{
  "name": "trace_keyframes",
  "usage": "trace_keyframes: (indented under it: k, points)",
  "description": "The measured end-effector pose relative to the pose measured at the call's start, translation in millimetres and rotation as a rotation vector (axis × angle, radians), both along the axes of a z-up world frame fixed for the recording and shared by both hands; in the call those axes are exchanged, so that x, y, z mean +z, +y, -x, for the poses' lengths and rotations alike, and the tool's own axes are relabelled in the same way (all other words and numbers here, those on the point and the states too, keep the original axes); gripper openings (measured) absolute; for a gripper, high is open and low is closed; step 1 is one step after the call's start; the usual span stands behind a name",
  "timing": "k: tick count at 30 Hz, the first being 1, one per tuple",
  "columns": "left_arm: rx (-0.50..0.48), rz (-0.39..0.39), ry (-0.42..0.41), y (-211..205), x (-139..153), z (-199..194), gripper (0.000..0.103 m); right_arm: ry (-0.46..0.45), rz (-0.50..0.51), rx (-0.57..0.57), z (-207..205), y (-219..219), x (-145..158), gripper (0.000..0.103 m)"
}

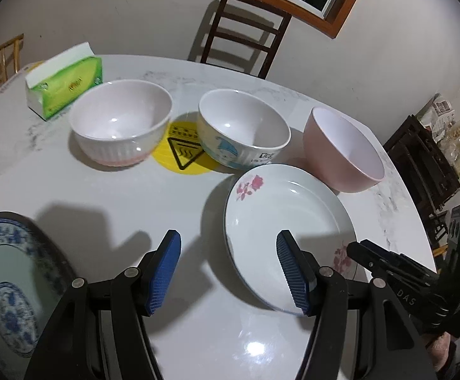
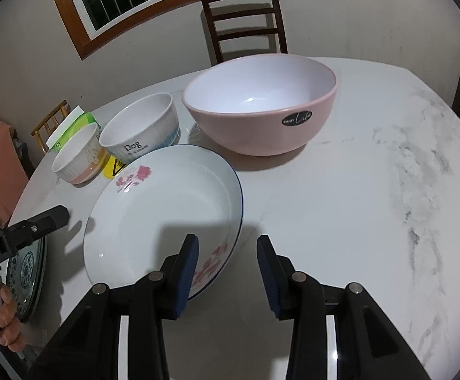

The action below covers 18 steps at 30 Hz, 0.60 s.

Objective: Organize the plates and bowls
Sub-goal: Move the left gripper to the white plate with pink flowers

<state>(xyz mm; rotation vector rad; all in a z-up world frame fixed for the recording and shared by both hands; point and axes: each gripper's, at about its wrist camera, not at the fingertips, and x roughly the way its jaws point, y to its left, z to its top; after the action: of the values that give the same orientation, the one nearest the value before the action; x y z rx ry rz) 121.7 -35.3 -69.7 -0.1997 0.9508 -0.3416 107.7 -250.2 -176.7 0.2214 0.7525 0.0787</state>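
Note:
A white plate with pink roses lies on the marble table. A blue-patterned plate lies at the left. Behind stand a ribbed white-pink bowl, a white bowl with a blue cartoon and a large pink bowl. My left gripper is open and empty, its right finger over the rose plate's near left rim. My right gripper is open and empty, straddling the rose plate's near right rim; it also shows in the left wrist view.
A green tissue pack lies at the back left. A yellow warning mat sits between the two smaller bowls. A dark wooden chair stands behind the table. The table edge curves at the right, a dark shelf beyond it.

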Motion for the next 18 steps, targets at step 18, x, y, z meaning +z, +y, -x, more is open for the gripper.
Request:
trace_keyframes:
  k: [18]
  points:
    - [-0.037,-0.057,0.077,-24.6,-33.1,-31.8,0.045,0.004,-0.003,0.048,-31.5,-5.6,-10.3,0.037]
